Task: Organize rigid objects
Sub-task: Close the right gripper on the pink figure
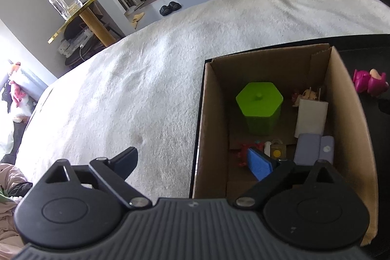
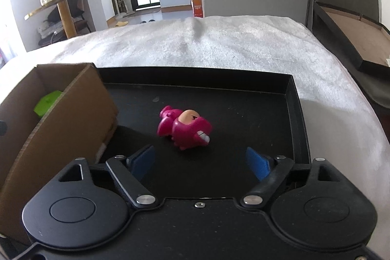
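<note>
A cardboard box [image 1: 214, 113] [image 2: 80, 99] stands in a black tray [image 2: 290, 94] on a white-covered bed. Inside the box are a green hexagonal container [image 1: 259, 106] [image 2: 46, 101], a white charger [image 1: 310, 118], two lilac blocks [image 1: 314, 148], a padlock [image 1: 276, 150] and small figures. My left gripper [image 1: 195, 160] is open and straddles the box's left wall, one finger inside and one outside, holding nothing. A magenta toy figure [image 2: 185, 128] [image 1: 370, 82] lies on the tray floor. My right gripper [image 2: 201, 162] is open just short of it, nothing between its pads.
The white bed cover [image 1: 146, 89] spreads left of and behind the tray. A second black tray [image 2: 353, 40] lies at the far right of the bed. A gold side table with a glass jar [image 1: 63, 1] stands beyond the bed.
</note>
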`<state>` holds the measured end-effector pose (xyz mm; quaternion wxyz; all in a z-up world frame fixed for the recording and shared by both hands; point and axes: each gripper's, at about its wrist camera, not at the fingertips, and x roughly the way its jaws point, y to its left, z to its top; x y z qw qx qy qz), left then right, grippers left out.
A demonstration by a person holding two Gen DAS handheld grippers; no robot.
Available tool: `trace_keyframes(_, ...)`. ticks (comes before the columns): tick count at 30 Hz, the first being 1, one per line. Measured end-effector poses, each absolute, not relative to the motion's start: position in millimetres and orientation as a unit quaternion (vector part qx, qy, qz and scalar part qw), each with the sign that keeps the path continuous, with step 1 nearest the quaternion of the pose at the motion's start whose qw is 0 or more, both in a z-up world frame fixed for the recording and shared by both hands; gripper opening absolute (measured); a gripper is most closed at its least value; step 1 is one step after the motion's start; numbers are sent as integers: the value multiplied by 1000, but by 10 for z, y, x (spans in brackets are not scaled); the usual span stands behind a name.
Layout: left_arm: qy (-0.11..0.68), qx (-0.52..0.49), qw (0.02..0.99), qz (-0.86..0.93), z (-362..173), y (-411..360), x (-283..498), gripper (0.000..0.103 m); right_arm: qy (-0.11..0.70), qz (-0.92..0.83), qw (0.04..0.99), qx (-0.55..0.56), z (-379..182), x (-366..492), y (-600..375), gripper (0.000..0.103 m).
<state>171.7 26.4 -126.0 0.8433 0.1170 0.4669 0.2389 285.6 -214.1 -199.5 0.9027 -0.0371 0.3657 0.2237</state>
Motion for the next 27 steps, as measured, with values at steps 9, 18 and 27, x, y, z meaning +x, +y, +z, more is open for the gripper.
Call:
trace_keyframes(9, 478, 121, 837, 235, -1335, 241, 1782, 96, 365, 229, 900, -60, -2127, 3034, -2060, 97)
trace_keyframes(18, 480, 119, 833, 249, -1356, 275, 1804, 96, 359, 246, 897, -70, -2163, 3063, -1965, 40)
trace_keyframes(27, 479, 112, 836, 243, -1341, 278, 1771, 96, 360, 228, 902, -78, -2069, 2972, -1997, 39)
